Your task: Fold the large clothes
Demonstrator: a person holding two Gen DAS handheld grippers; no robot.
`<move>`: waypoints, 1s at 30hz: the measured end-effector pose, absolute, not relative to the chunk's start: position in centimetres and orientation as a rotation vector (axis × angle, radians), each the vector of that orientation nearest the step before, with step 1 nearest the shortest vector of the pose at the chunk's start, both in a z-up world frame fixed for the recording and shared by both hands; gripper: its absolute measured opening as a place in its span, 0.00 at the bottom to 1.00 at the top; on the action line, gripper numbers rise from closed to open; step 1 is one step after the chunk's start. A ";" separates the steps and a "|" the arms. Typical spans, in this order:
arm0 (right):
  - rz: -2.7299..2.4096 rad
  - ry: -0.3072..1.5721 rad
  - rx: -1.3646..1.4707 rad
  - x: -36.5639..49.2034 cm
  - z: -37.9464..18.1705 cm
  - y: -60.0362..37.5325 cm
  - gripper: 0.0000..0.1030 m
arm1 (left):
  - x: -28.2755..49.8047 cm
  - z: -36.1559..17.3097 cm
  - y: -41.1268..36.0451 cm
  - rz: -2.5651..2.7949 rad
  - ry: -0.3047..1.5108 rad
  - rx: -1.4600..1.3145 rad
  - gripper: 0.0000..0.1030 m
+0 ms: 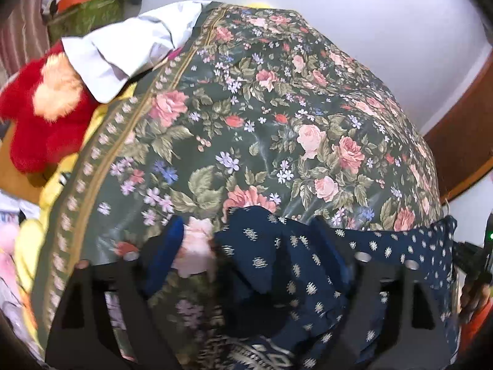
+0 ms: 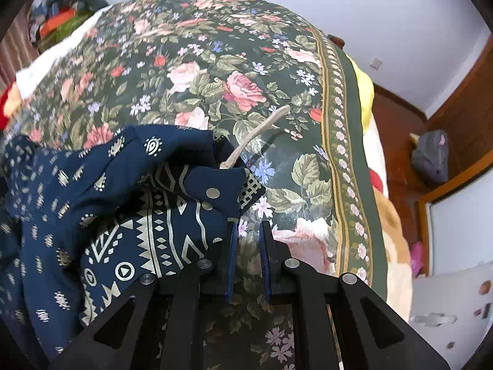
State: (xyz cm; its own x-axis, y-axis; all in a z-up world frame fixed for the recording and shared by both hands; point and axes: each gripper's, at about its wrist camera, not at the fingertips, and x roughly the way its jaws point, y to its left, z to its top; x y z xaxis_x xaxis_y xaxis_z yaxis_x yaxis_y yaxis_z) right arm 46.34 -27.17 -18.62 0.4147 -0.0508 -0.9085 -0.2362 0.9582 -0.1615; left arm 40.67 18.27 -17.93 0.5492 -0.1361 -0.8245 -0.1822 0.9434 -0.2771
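Observation:
A navy garment [image 1: 295, 280] printed with small gold motifs lies crumpled on a dark green floral bedspread [image 1: 246, 117]. My left gripper [image 1: 246, 225] stands open and wide. The garment bunches between its fingers and drapes over the right one; the left pad [image 1: 168, 246] is bare. In the right wrist view the same garment [image 2: 101, 203] shows a banded gold border and a beige cord [image 2: 258, 129] sticking out of a fold. My right gripper [image 2: 249, 223] is shut, with only the bedspread [image 2: 215, 61] visible through the narrow slit. A fold of the garment rests on its left finger.
A red plush toy [image 1: 40, 123] and a white cloth [image 1: 123, 52] lie at the bedspread's left edge over a yellow sheet [image 1: 58, 185]. A green box [image 1: 83, 12] stands behind. Wooden furniture [image 2: 462, 117] and a grey bag [image 2: 431, 157] are to the right.

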 end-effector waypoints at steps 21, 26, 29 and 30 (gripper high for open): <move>0.002 1.032 -0.373 47.7 -19.0 -25.9 0.53 | 44.7 -24.2 14.0 -0.026 1.129 -0.203 0.83; 0.031 1.051 -0.171 47.9 -18.4 -30.1 0.78 | 44.2 -24.1 14.2 -0.011 1.104 -0.213 0.76; 0.122 1.027 -0.037 47.4 -17.1 -31.1 0.77 | 44.2 -24.1 14.3 0.010 1.084 -0.221 0.61; 0.150 1.019 -0.014 47.2 -16.8 -31.0 0.77 | 44.3 -24.0 14.4 0.012 1.081 -0.239 0.51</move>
State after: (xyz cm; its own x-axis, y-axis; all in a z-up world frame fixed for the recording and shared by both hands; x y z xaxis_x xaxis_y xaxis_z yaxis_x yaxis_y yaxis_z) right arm 47.24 -31.02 -16.79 0.5151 0.1184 -0.8489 -0.1318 0.9896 0.0580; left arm 44.26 14.39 -24.05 0.4728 -0.1073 -0.8746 -0.1259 0.9742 -0.1875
